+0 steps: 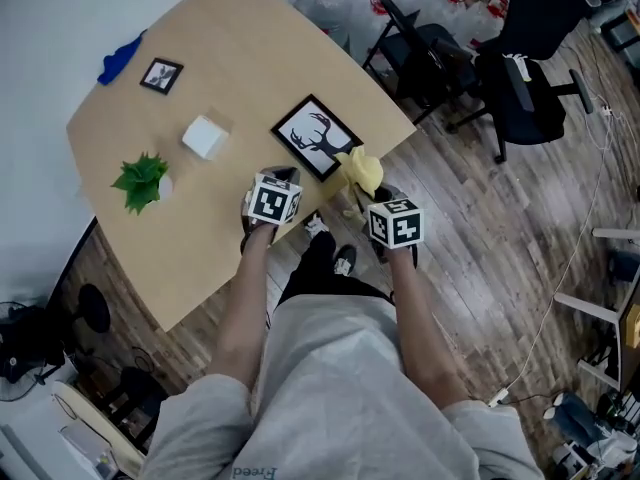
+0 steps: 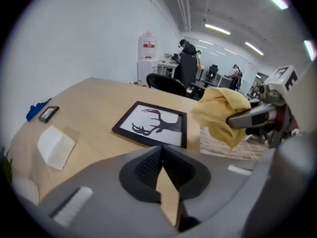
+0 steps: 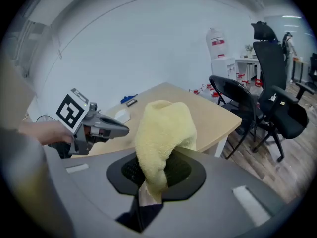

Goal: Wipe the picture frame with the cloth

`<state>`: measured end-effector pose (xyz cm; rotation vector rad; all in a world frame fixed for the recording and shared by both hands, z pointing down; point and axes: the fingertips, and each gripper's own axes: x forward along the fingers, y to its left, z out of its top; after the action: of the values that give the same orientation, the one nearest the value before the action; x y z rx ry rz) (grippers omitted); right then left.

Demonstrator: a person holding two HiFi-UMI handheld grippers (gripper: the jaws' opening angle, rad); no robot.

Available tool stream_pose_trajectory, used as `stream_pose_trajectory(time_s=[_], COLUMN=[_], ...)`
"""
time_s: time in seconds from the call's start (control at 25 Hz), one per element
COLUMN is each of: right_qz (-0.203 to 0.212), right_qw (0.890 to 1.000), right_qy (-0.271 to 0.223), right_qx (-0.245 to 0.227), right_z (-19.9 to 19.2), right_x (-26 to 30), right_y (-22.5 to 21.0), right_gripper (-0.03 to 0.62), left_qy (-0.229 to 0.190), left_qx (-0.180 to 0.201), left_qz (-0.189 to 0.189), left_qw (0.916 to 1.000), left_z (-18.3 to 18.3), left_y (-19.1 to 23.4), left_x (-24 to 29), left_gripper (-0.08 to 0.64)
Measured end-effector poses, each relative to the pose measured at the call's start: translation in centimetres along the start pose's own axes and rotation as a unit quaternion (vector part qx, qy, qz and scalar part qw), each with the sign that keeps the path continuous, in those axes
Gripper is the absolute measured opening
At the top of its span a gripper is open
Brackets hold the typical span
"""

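Note:
The black picture frame (image 1: 316, 136) with a deer silhouette lies flat near the table's near right edge; the left gripper view shows the frame (image 2: 153, 124) just ahead of its jaws. My right gripper (image 1: 372, 190) is shut on a yellow cloth (image 1: 362, 171), which hangs bunched in the air just off the frame's near right corner. In the right gripper view the cloth (image 3: 163, 133) rises from the closed jaws. My left gripper (image 1: 283, 176) hovers at the table edge beside the frame, shut with nothing in it.
On the wooden table (image 1: 230, 48) stand a white box (image 1: 205, 136), a small green plant (image 1: 142, 179), a small black frame (image 1: 161, 75) and a blue cloth (image 1: 120, 60) at the far edge. Black office chairs (image 1: 520, 78) stand on the floor to the right.

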<state>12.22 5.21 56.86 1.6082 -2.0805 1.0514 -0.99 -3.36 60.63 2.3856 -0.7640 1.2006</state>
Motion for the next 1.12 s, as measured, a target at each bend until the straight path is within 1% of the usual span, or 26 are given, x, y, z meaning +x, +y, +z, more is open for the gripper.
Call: stream_pose_trajectory(time_s=[0.12, 0.24, 0.32, 0.4, 0.52, 0.68, 0.76, 0.84, 1.0, 1.12], right_qz=[0.005, 0.002, 0.001, 0.000, -0.011, -0.027, -0.036, -0.035, -0.031, -0.031], right_qw=[0.999, 0.998, 0.997, 0.997, 0.996, 0.994, 0.993, 0.992, 0.992, 0.992], right_qy=[-0.043, -0.065, -0.073, -0.080, -0.092, -0.103, -0.112, -0.119, -0.116, -0.116], right_qx=[-0.001, -0.001, -0.001, -0.001, 0.004, -0.003, -0.007, -0.012, -0.026, -0.029], right_z=[0.9, 0.7, 0.5, 0.3, 0.4, 1.1, 1.2, 1.4, 1.5, 1.3], right_x=[-0.9, -1.6, -2.3, -3.1, -4.0, -4.9, -5.9, -6.1, -5.9, -6.0], right_y=[0.8, 1.1, 1.1, 1.0, 0.2, -0.7, -0.9, -0.5, 0.3, 0.3], right_gripper=[0.051, 0.051, 0.051, 0.051, 0.051, 0.051, 0.051, 0.051, 0.051, 0.051], left_qy=[-0.044, -0.095, -0.121, -0.136, -0.153, -0.182, -0.184, -0.185, -0.186, -0.187], left_qx=[-0.030, -0.077, -0.092, -0.090, -0.070, -0.087, -0.085, -0.079, -0.063, -0.061], left_qz=[-0.008, -0.026, -0.027, -0.023, -0.021, -0.023, -0.026, -0.024, -0.011, -0.005], left_qw=[0.9985, 0.9921, 0.9881, 0.9863, 0.9856, 0.9792, 0.9790, 0.9793, 0.9805, 0.9804], left_z=[-0.3, -0.4, -0.1, 0.0, 0.6, 1.1, 0.9, 1.0, 1.4, 1.4], left_y=[-1.9, -3.2, -3.6, -4.0, -4.4, -4.6, -5.3, -5.3, -4.9, -4.9], left_x=[-1.7, -3.6, -5.1, -6.4, -7.9, -8.9, -8.9, -9.1, -9.7, -10.0], left_gripper=[0.052, 0.052, 0.052, 0.052, 0.052, 0.052, 0.052, 0.052, 0.052, 0.052])
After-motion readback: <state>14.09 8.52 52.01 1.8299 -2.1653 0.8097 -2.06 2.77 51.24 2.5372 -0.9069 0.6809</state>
